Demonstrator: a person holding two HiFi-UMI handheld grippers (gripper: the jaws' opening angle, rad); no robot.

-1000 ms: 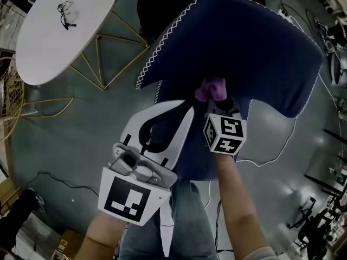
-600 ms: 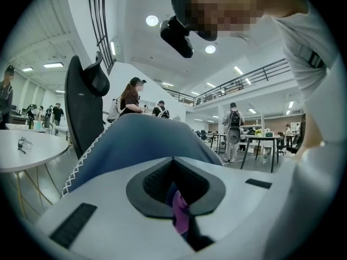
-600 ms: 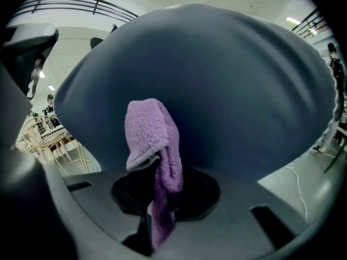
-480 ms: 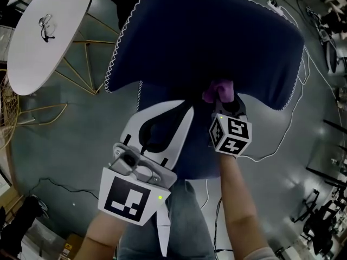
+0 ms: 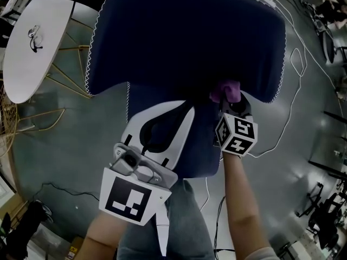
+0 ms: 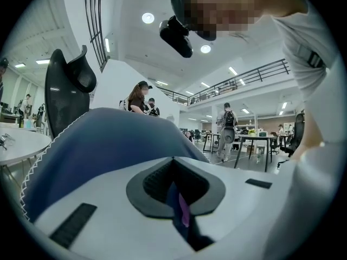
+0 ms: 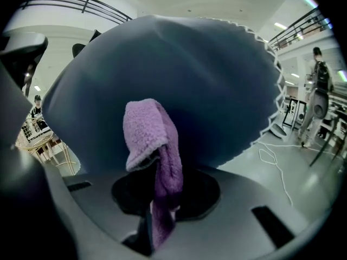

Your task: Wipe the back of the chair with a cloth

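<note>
Cloth (image 7: 154, 145) clamped in shut right tool (image 5: 231, 101), at chair back (image 5: 190, 37)

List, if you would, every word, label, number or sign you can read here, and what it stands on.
No readable words or numbers in any view.
The black-and-white square markers on the left hand-held gripper and the right hand-held gripper: coded patterns, not text.
The dark blue upholstered chair back and the purple fleece cloth: no print.
</note>
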